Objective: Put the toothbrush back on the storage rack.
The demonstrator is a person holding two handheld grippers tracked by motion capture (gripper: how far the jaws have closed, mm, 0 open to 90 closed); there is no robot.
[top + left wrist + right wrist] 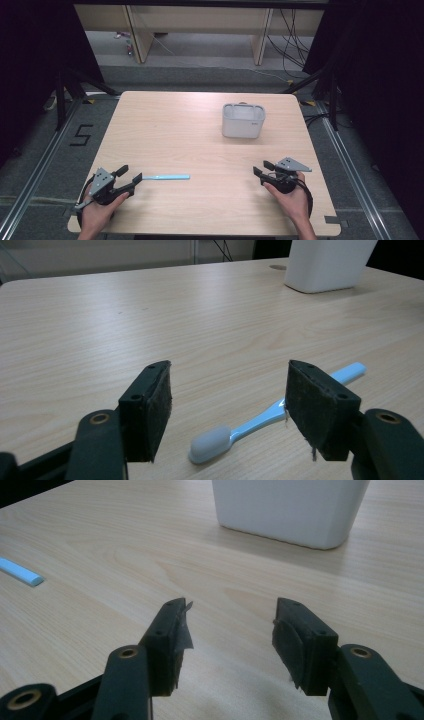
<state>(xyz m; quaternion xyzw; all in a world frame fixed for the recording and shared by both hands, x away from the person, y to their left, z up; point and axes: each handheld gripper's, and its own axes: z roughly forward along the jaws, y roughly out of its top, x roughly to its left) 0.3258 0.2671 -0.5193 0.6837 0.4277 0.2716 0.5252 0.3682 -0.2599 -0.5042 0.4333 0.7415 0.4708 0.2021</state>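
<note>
left gripper [227,405] sits low at the near left corner of the table [165,135], jaws spread wide with nothing pinched. toothbrush [270,415] lies flat on the wood between and just past the jaws in the left gripper view, white head end nearest the gripper, pale blue handle running away toward the right. pads not touching it. right gripper [230,640] at the near right corner, jaws also apart and empty, aimed at the white container [290,507], which stands upright well apart from it on the far right half of the table. from the high view the toothbrush [162,177] is well apart from the container [243,121].

step in hand looks like the approach for a pick on the toothbrush, grasp not yet made. next move likely calls for easing the left gripper forward and down so the pads straddle the neck or handle, then closing. thin, flat thing, so jaws need to get close to the table. container probably the drop target, judging by the layout.
</note>
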